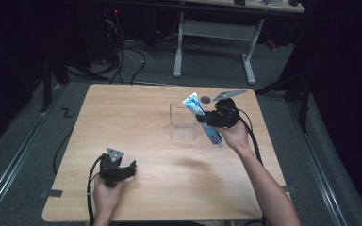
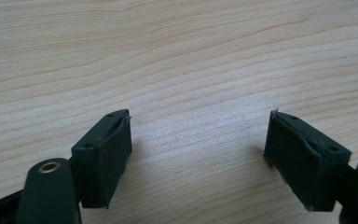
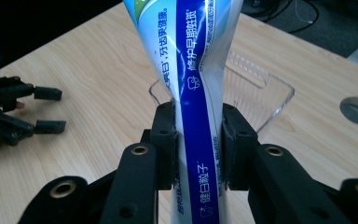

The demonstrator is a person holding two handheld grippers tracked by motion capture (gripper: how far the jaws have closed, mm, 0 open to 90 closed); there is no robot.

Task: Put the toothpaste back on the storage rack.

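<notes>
**Tube pinched mid-body beside the clear box: what I would watch**

The table (image 1: 136, 117) gives me plenty of bare wood, so space is not my worry. The clear box (image 1: 183, 123) is: it looks light and thin-walled, it sits just beside my loaded hand, and I judge that a careless sweep of the arm could knock it along or tip it.

My right gripper (image 3: 198, 144) is clamped on the toothpaste tube (image 3: 193, 70), jaws squeezing its soft middle so the body visibly waists in. The tube is held off the table, tilted, its flat end up over the box's near edge in the high view. I suspect a soft tube gripped this way may swing or creep through the pads, and a harder squeeze could force paste toward the cap; I cannot see the cap.

My left gripper (image 2: 198, 154) rests near the table's front edge, jaws spread wide with nothing between them, well apart from the box.
</notes>
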